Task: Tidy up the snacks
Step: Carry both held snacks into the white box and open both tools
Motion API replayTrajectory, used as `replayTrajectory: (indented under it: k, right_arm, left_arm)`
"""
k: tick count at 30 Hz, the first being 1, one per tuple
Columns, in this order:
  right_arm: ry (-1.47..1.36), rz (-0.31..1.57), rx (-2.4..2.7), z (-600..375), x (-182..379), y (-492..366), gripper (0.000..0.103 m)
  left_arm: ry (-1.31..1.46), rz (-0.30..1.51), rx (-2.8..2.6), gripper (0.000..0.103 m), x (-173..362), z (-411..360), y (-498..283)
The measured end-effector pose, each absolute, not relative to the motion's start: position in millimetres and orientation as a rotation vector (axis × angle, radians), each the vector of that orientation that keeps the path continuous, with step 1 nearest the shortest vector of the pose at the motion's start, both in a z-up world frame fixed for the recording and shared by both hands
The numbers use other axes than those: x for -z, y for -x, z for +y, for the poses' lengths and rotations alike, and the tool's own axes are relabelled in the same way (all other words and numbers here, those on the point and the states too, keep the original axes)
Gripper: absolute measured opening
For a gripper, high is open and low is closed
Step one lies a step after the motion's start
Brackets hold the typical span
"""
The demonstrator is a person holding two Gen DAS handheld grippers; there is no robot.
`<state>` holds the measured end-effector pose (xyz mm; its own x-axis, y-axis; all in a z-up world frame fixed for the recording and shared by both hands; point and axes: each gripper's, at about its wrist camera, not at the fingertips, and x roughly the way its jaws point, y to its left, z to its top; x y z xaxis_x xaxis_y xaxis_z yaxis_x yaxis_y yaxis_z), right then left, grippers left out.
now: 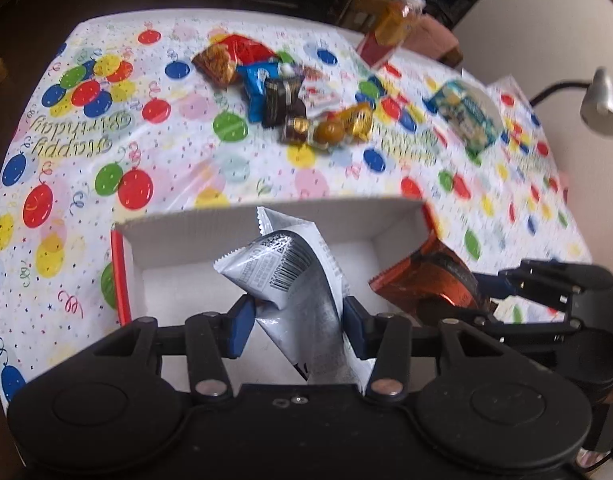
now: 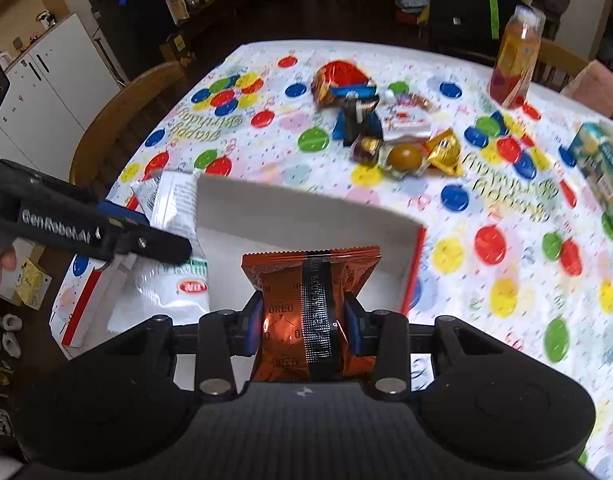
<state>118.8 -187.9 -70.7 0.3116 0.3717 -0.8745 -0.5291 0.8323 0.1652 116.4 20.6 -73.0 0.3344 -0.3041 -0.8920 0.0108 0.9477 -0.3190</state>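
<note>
While both packets are hanging right above the white box (image 2: 306,216), the right hand-held gripper (image 2: 304,320) is squeezing one orange Oreo packet (image 2: 310,280), long side pointing ahead, and the left hand-held gripper (image 1: 296,320) is squeezing one silver packet (image 1: 290,276). About nine snacks are waiting farther across the tabletop (image 2: 506,280).

My view: birthday tablecloth (image 2: 486,208) w/ balloons; juice bottle (image 2: 516,56) at 1 o'clock; wooden chair (image 2: 118,120) at 10; white cabinet (image 2: 54,80) beyond; desk lamp (image 1: 600,102) at 2.
</note>
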Motion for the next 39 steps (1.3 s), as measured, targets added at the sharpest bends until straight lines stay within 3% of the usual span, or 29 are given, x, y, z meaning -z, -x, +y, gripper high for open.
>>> replayTrajectory:
  k: [17,29,34,39]
  right_arm:
    - [0.169,1.212,-0.535,-164,133,-104,0.039]
    - [0.165,1.229,-0.548,-164,137,-99,0.042]
    - [0.167,1.215,-0.563,-166,130,-96,0.044]
    - [0.166,1.186,-0.573,-171,112,-93,0.053]
  left_arm:
    - [0.15,1.356,0.212,0.046,142,6,-102]
    - [0.129,1.393,0.202,0.047,149,6,-100]
    - [0.143,1.385,0.213,0.053,145,8,-97]
    - [0.136,1.349,0.229,0.061,130,6,-93]
